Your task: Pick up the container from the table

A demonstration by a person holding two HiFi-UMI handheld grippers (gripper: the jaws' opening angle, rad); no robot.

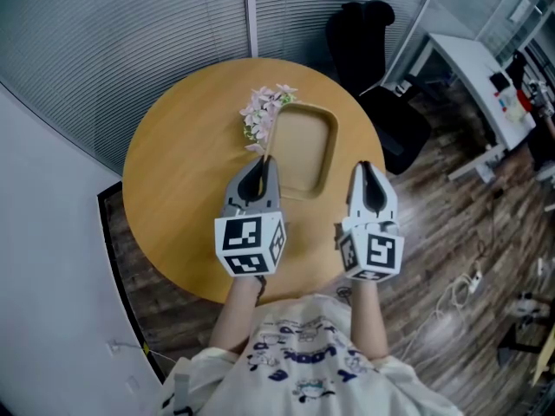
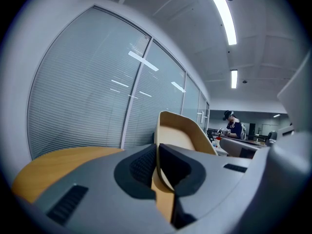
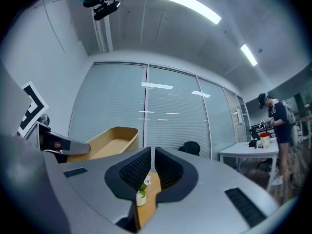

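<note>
**Left gripper [image 1: 259,170] pinches the near rim of the tan container [image 1: 305,146], which seems raised off the table.**
Held by one edge only, the container tilts, apparently just above the round wooden table [image 1: 178,172]. The right gripper [image 1: 366,173] hovers beside it, jaws almost touching with nothing between them, probably in reserve. Pink flowers [image 1: 264,115] stand just beyond. Farther off are a black office chair [image 1: 364,33], slatted blinds [image 1: 130,24] and a white desk [image 1: 468,63].

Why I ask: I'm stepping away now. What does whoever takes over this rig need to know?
Left tool: shut on the rim of the container.
Right tool: shut, empty, beside the container.
Container: appears raised off the table and tilted; flowers stand by its far end.
Done: grasp and, it seems, lift.
Left: probably only to hold it steady, clear of the flowers.
</note>
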